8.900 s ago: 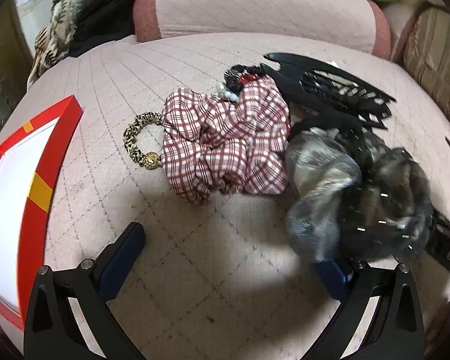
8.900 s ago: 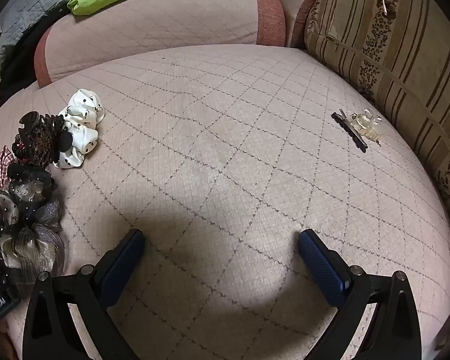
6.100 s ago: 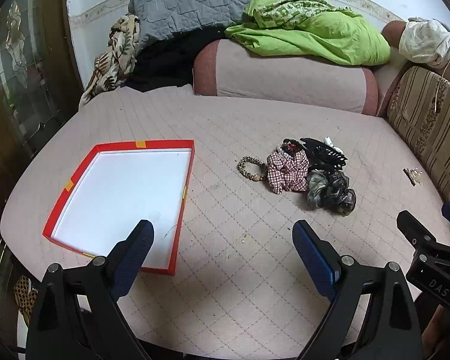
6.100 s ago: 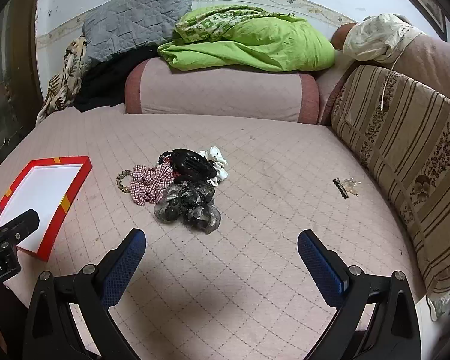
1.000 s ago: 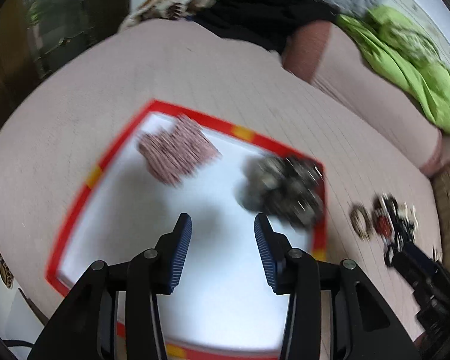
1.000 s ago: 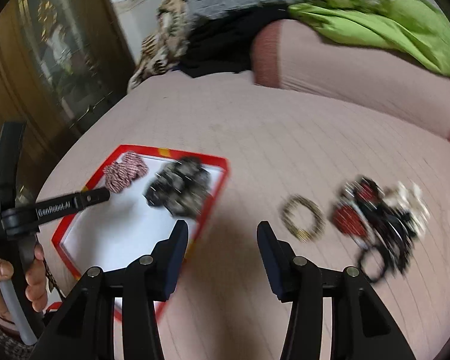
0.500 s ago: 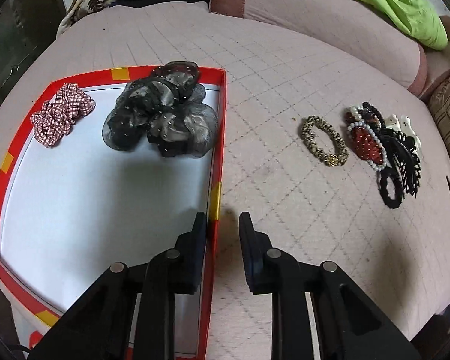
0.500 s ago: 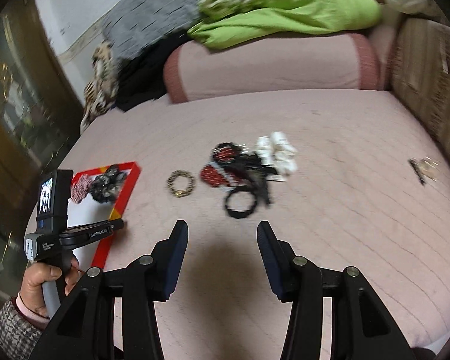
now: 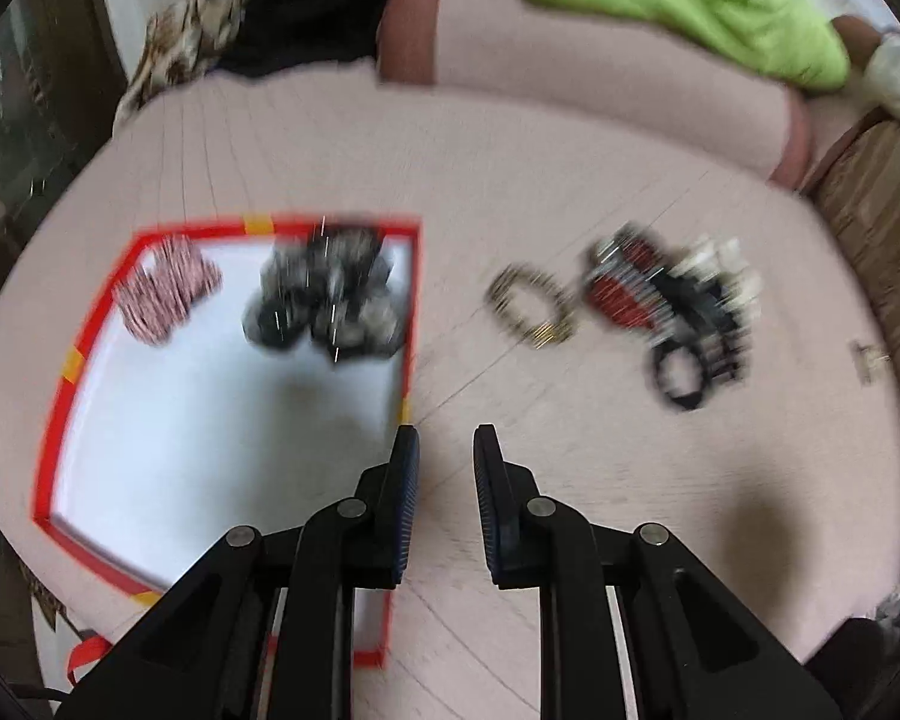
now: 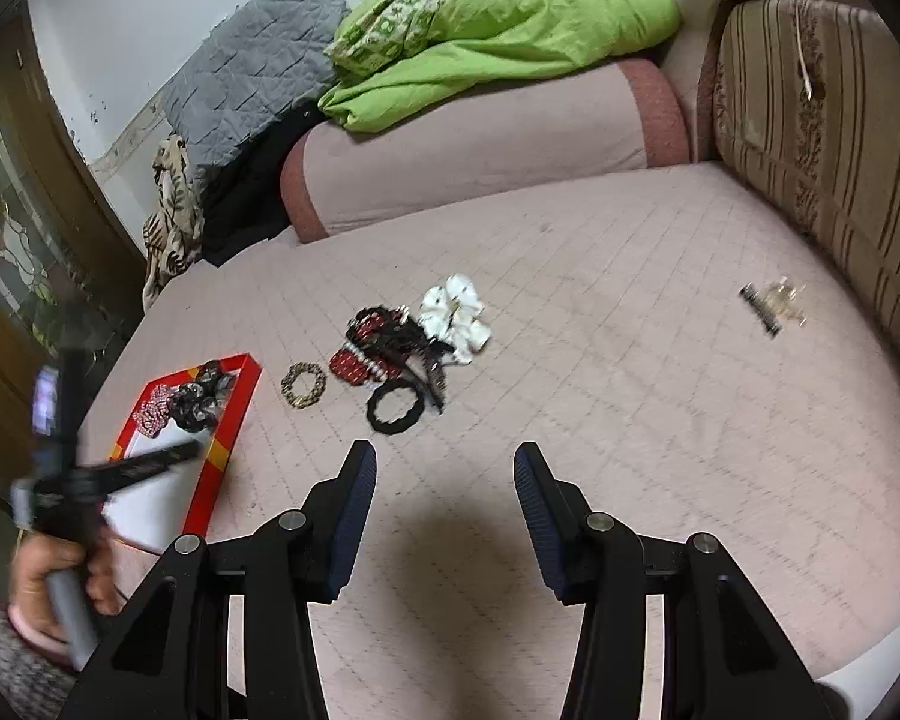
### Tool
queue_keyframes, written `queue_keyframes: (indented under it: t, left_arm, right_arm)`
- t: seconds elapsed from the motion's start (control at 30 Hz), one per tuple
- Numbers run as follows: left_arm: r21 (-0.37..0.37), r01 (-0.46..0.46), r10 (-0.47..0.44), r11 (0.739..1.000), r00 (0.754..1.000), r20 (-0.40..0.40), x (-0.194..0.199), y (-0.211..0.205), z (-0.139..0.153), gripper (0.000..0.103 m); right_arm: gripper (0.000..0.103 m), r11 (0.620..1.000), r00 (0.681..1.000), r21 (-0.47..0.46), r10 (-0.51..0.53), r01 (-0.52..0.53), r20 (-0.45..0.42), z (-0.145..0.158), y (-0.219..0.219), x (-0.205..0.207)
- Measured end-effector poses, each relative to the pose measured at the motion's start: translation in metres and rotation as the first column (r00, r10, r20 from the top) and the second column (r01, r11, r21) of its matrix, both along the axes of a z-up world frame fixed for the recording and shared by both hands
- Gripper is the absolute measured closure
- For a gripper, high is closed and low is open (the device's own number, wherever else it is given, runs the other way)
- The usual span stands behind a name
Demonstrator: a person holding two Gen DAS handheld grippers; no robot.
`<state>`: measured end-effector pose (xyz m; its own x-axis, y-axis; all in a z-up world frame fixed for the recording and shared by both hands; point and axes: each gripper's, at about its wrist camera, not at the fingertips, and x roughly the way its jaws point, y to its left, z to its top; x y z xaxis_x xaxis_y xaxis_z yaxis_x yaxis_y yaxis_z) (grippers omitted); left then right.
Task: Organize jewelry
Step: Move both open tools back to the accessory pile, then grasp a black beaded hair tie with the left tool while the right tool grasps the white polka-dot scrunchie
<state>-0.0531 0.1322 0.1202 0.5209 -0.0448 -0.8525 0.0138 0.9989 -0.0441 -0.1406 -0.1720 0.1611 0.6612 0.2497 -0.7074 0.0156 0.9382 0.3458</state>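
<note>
Left tool (image 9: 444, 450), closing on nothing, tilts down beside red tray (image 9: 411, 312); right tool (image 10: 444, 468) apart.

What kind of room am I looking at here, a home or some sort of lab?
Most likely a home, a bedroom or living room. The work surface is a pink quilted mattress with a matching bolster, a green blanket piled behind it, and a striped cushion along the side.

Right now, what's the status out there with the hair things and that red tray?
Left gripper closing on nothing; right gripper open, empty. Plaid scrunchie and dark scrunchie in red tray. Leopard tie, remaining pile on bed. Nothing blocking.
</note>
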Motion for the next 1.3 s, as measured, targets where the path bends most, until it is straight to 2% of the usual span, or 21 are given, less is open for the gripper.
queue_keyframes:
  t: [0.1,0.2,0.33,0.4,0.47,0.5,0.57,0.63,0.7,0.77,0.83,0.9,0.93,0.97,1.03,1.07,1.17,1.3]
  left_arm:
    - [-0.035,0.042,-0.038,0.999,0.995,0.097,-0.015,-0.012,0.059,0.085]
    - [-0.047,0.098,-0.089,0.994,0.981,0.170,-0.025,-0.022,0.119,0.084]
    - [-0.001,0.129,-0.124,0.992,0.958,0.259,-0.025,-0.024,0.201,0.079]
    - [0.016,0.120,-0.120,0.993,0.951,0.286,-0.017,-0.021,0.239,0.073]
    - [0.051,0.100,-0.111,0.994,0.944,0.310,-0.006,-0.019,0.271,0.052]
    - [0.089,0.077,-0.102,0.993,0.938,0.332,0.001,-0.018,0.285,0.050]
    - [0.154,0.029,-0.084,0.988,0.926,0.367,0.019,-0.019,0.302,0.043]
    - [0.180,0.003,-0.072,0.984,0.923,0.377,0.044,-0.021,0.305,0.033]
    - [0.154,0.002,-0.059,0.988,0.928,0.368,0.066,-0.020,0.289,0.032]
    - [0.101,0.006,-0.039,0.995,0.944,0.327,0.087,-0.020,0.254,0.032]
    - [0.039,0.014,-0.023,0.999,0.966,0.259,0.106,-0.019,0.203,0.032]
    - [-0.021,0.030,-0.027,0.999,0.987,0.156,0.126,-0.020,0.143,0.032]
    - [-0.054,0.034,-0.028,0.998,0.994,0.109,0.134,-0.022,0.117,0.035]
    - [-0.086,0.034,-0.029,0.996,0.998,0.063,0.143,-0.024,0.090,0.043]
    - [-0.135,0.031,-0.036,0.990,0.999,-0.029,0.158,-0.031,0.040,0.054]
    - [-0.167,0.034,-0.047,0.985,0.996,-0.076,0.167,-0.035,0.014,0.055]
    - [-0.197,0.041,-0.068,0.980,0.989,-0.129,0.180,-0.047,-0.029,0.056]
    - [-0.251,0.080,-0.120,0.965,0.981,-0.150,0.196,-0.068,-0.061,0.056]
  right_arm:
    - [0.051,0.999,0.999,-0.046,0.008,-0.007,0.037,0.024,-0.009,0.001]
    - [0.051,0.995,0.995,-0.099,0.009,0.001,0.100,0.062,-0.025,0.004]
    - [0.046,0.985,0.981,-0.168,-0.001,0.034,0.194,0.135,-0.049,0.019]
    - [0.036,0.976,0.971,-0.212,0.005,0.047,0.237,0.169,-0.055,0.027]
    - [0.030,0.957,0.958,-0.283,0.021,0.063,0.286,0.203,-0.057,0.038]
    - [0.025,0.945,0.952,-0.319,0.029,0.074,0.305,0.216,-0.057,0.042]
    - [0.018,0.916,0.942,-0.391,0.045,0.093,0.331,0.237,-0.055,0.056]
    - [0.015,0.901,0.943,-0.422,0.046,0.103,0.329,0.244,-0.055,0.073]
    - [0.014,0.906,0.952,-0.413,0.039,0.094,0.303,0.233,-0.059,0.089]
    - [0.014,0.925,0.967,-0.373,0.029,0.069,0.251,0.202,-0.061,0.106]
    - [0.014,0.950,0.983,-0.310,0.018,0.040,0.184,0.156,-0.060,0.123]
    - [0.017,0.967,0.993,-0.254,0.021,0.009,0.116,0.113,-0.059,0.134]
    - [0.022,0.976,0.996,-0.219,0.023,-0.005,0.083,0.089,-0.056,0.139]
    - [0.024,0.983,0.998,-0.181,0.031,-0.022,0.046,0.063,-0.053,0.145]
    - [0.031,0.993,0.998,-0.107,0.050,-0.052,-0.025,0.015,-0.044,0.157]
    - [0.033,0.994,0.997,-0.085,0.057,-0.061,-0.051,-0.002,-0.040,0.162]
    - [0.035,0.995,0.990,-0.032,0.086,-0.090,-0.112,-0.048,-0.026,0.177]
    - [0.035,0.994,0.983,0.023,0.112,-0.110,-0.143,-0.080,-0.015,0.193]
